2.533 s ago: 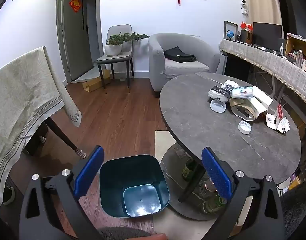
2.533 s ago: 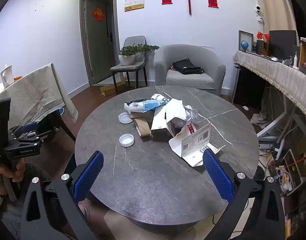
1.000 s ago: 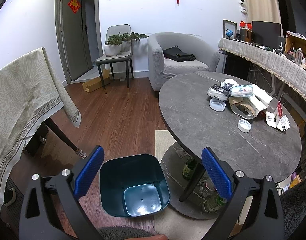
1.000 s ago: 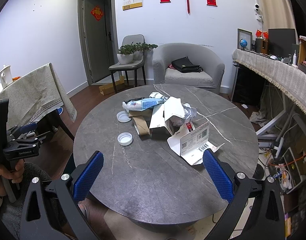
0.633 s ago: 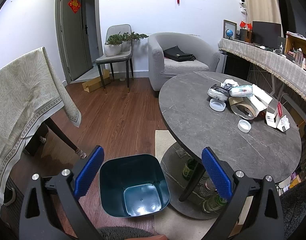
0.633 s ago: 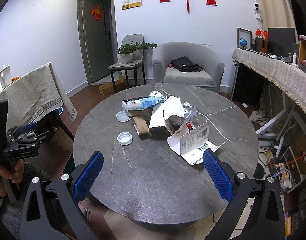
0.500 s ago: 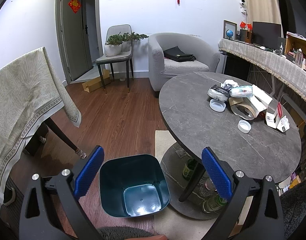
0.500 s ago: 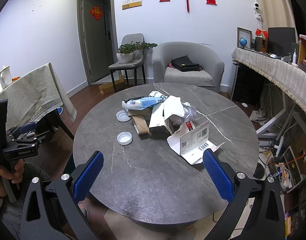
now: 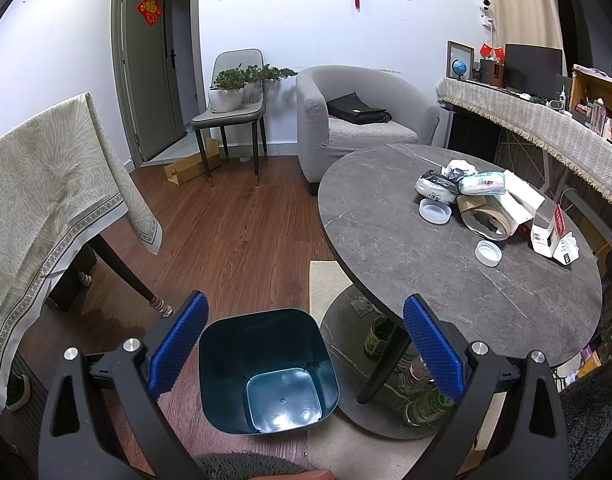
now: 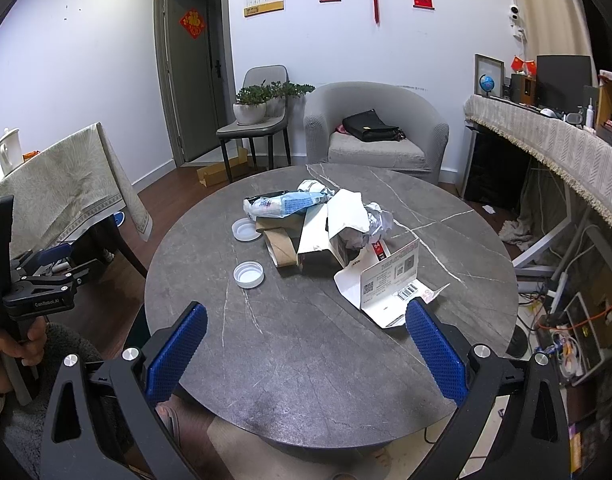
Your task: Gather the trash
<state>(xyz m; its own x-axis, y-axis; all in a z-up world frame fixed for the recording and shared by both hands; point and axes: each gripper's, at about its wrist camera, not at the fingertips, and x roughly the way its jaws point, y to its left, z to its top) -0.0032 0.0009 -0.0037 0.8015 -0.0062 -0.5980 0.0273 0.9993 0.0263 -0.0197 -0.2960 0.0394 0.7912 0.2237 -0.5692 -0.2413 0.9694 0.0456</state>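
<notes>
We hold both grippers spread and empty — left gripper (image 9: 304,344) over a glossy teal bin (image 9: 266,368), right gripper (image 10: 306,350) facing crumpled trash (image 10: 326,232) heaped on the round marbled surface (image 10: 306,340); bottles beneath stay half hidden.

Left view over floor bin (image 9: 266,372); right over shared table (image 10: 306,344).

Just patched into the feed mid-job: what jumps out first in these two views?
The heap of trash in the middle of the round grey table catches the eye first: wrappers, cardboard, crumpled paper, with two white lids lying loose beside it. Next comes the empty teal bin on the floor beside the table, framed by the open left gripper. The right gripper is open too, over the table's near edge.
</notes>
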